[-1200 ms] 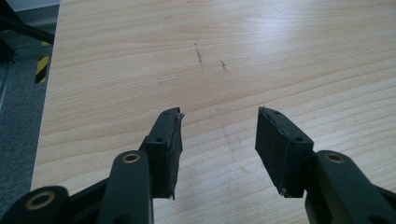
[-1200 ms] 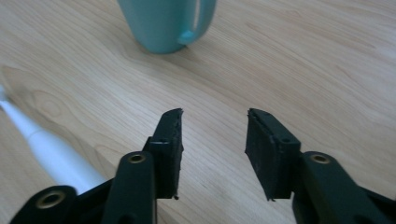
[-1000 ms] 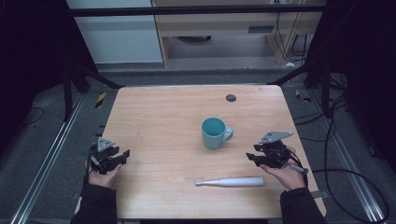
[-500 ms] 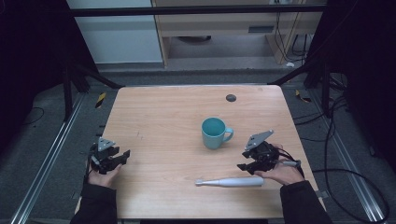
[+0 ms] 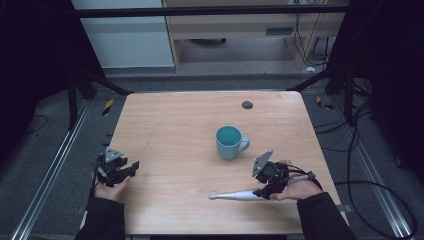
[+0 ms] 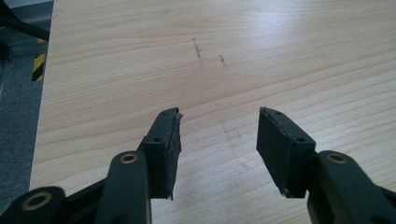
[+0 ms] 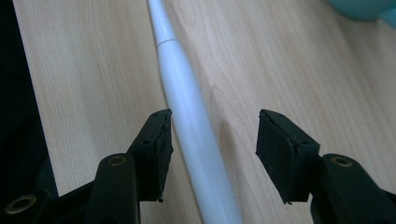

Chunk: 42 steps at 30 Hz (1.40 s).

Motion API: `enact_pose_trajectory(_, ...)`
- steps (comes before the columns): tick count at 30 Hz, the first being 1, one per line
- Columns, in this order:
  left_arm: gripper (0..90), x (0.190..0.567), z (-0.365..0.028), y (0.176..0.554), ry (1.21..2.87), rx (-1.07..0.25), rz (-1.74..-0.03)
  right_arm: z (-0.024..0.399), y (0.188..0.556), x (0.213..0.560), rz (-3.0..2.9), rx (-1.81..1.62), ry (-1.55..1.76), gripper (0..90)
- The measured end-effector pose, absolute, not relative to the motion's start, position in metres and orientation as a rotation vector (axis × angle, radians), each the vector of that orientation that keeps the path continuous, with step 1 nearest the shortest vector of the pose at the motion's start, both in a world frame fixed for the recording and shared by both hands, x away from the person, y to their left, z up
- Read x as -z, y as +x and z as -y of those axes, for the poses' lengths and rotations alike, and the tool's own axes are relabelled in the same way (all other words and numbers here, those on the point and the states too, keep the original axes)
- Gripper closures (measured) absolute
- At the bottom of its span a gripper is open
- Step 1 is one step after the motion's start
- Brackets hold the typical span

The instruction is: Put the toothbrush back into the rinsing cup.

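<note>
White wand-shaped tool [image 5: 235,195] lies flat near counter [image 5: 175,125] front edge, right of centre, tip toward left edge. Right gripper view: tool shaft [image 7: 191,126] between fingers [image 7: 156,149], close beside left pad, contact not discernible. High view: right gripper [image 5: 262,190] low over tool's thick end, hand behind; fingers half open, just been opening. Teal mug [image 5: 229,142] near centre. Left gripper [image 6: 217,140] at front-left corner, fingers wide, empty.

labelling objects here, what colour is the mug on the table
Teal mug; the high view shows it best.
</note>
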<state>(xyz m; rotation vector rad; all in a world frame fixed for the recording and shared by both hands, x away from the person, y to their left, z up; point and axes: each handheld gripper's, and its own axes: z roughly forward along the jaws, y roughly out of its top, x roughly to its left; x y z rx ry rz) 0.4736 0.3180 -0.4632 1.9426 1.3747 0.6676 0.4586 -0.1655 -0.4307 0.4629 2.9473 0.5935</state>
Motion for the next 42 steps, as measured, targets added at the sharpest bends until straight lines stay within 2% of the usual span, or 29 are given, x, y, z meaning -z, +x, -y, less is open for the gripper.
enact_pose_trajectory(15, 49.0, 0.464, -0.318, 0.474, 1.953, -0.664, -1.376, 0.152, 0.461, 0.455, -3.045, -0.425, 0.355, 48.5)
enact_pose_trajectory(24, 49.3, 0.465, -0.317, 0.475, 1.960, -0.660, -1.377, 0.146, 0.464, 0.468, -3.080, -0.350, 0.339, 56.1)
enact_pose_trajectory(31, 49.5, 0.466, -0.316, 0.475, 1.964, -0.659, -1.376, 0.142, 0.462, 0.467, -3.070, -0.308, 0.373, 65.3)
enact_pose_trajectory(42, 49.9, 0.465, -0.317, 0.475, 1.962, -0.659, -1.377, 0.142, 0.463, 0.466, -3.058, -0.328, 0.487, 66.5)
